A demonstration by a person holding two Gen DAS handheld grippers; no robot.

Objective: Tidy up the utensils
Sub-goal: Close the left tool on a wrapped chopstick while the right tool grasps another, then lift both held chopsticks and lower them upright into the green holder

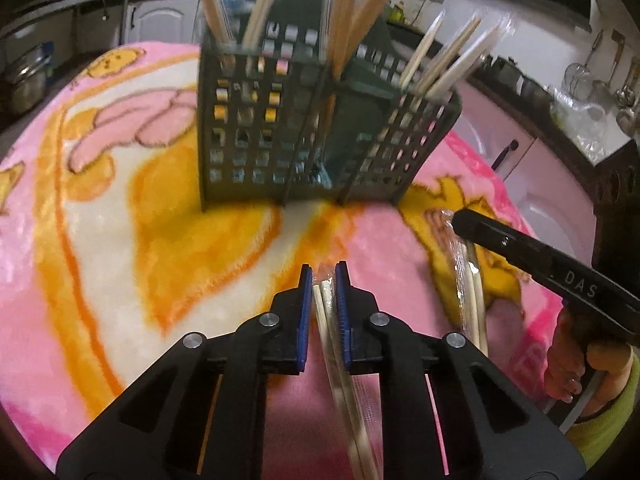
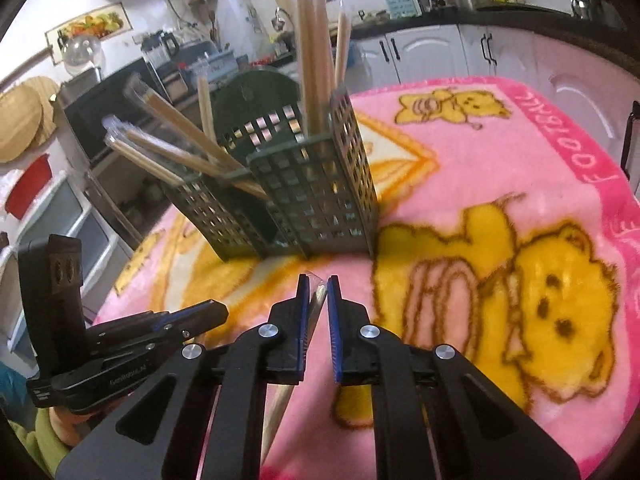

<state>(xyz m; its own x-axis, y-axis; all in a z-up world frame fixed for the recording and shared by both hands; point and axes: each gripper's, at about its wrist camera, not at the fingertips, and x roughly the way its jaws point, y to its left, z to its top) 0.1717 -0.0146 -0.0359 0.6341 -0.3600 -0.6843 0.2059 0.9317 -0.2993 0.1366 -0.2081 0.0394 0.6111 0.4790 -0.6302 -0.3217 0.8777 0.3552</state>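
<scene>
A: What has the left gripper (image 1: pixel 324 276) got?
B: Its fingers are nearly closed on a wrapped pair of chopsticks (image 1: pixel 340 360), which runs from the blue pads down to the bottom of the left wrist frame.
A: And the right gripper (image 2: pixel 319 286)?
B: Much the same: fingers pinched on another wrapped pair (image 2: pixel 286 392), slanting toward the lower left of the right wrist frame.
A: Where's the holder?
B: The dark green slotted holder (image 1: pixel 260 128) stands upright in the upper middle of both frames, on the pink bear blanket (image 1: pixel 100 220) covering the worktop. More wrapped chopsticks (image 1: pixel 436 56) stick out of its compartments, some upright, some leaning.
A: Anything else?
B: In the left wrist frame, the right gripper enters at the right edge, a hand (image 1: pixel 576 372) in a green sleeve holding it.
</scene>
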